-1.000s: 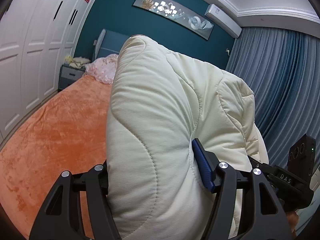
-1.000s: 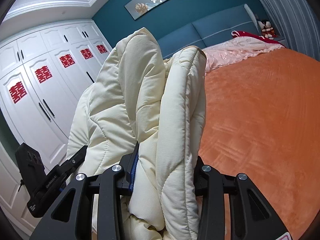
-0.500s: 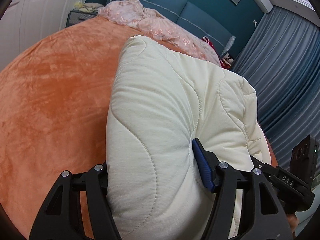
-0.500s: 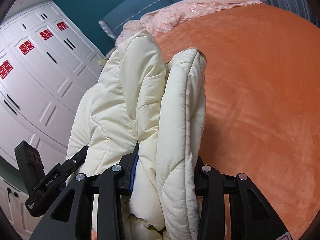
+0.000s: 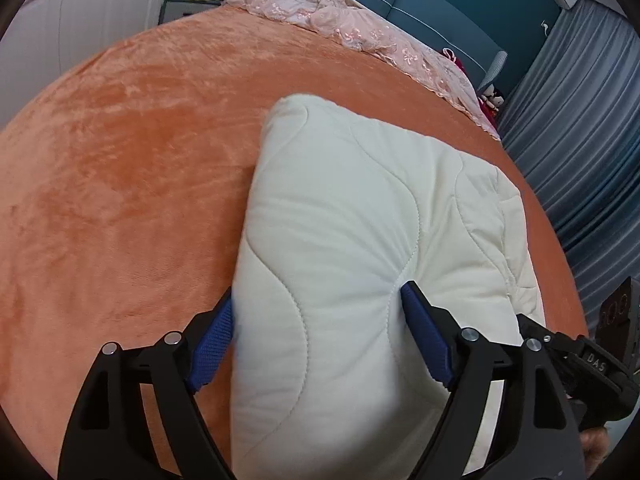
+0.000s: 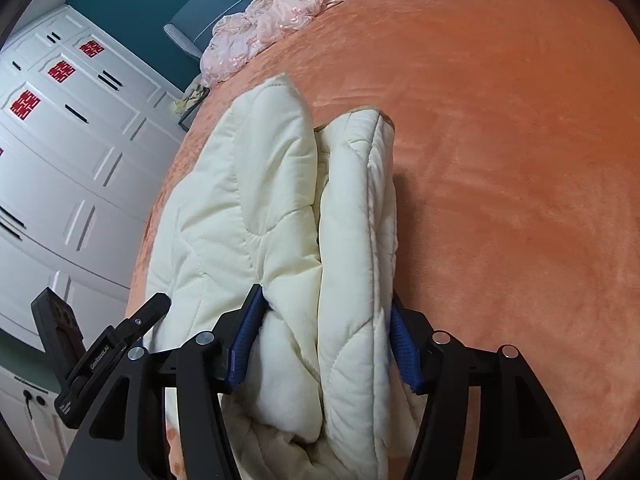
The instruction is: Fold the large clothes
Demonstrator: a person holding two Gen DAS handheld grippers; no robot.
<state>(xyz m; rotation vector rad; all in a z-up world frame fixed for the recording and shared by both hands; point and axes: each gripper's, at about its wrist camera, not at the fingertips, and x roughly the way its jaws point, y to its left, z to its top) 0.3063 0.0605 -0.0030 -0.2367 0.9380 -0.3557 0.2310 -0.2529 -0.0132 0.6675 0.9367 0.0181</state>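
The folded cream quilted garment (image 5: pixel 360 248) lies on the orange bedspread (image 5: pixel 120 184). The left gripper (image 5: pixel 320 312) is opening; the garment sits between its blue pads (image 5: pixel 424 340), the left pad visibly clear of the fabric. The right gripper (image 6: pixel 324 332) is likewise opening around two bunched folds, its pads alongside them.

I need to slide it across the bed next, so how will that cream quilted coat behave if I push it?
The cream quilted coat looks puffy and soft, so it would likely bunch rather than slide whole. Its folded layers may spring apart. The plush orange bedspread probably drags on it.
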